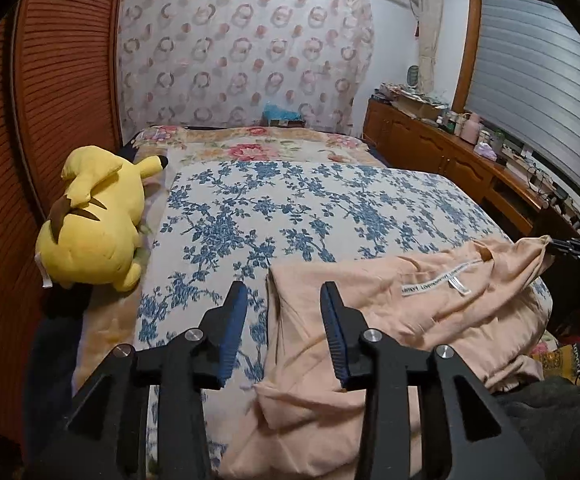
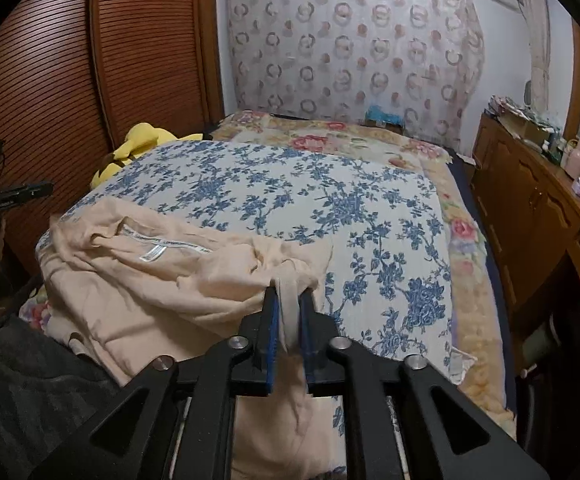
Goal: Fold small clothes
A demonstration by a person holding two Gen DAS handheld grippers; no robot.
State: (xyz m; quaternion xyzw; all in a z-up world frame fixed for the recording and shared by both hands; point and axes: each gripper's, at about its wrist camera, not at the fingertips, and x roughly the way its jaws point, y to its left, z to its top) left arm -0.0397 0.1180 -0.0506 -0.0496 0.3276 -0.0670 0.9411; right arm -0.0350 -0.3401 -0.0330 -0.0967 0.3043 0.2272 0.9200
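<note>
A peach garment (image 1: 409, 320) lies crumpled on the blue-flowered bedspread (image 1: 290, 208), its white label (image 1: 435, 280) facing up. My left gripper (image 1: 282, 288) hovers open over the garment's left edge, and nothing touches its blue pads. In the right wrist view the same garment (image 2: 162, 280) spreads to the left, label (image 2: 158, 254) up. My right gripper (image 2: 288, 294) is at its right corner. A narrow fold of the cloth stands between the slightly parted jaws, with a dark gap beside it, so the pads do not press on it.
A yellow plush toy (image 1: 94, 216) lies at the bed's left side against a slatted wooden wardrobe (image 1: 62, 80). A cluttered wooden cabinet (image 1: 461, 160) runs along the right. Dark cloth (image 2: 22, 384) covers the near edge. The bedspread (image 2: 329, 200) stretches bare beyond the garment.
</note>
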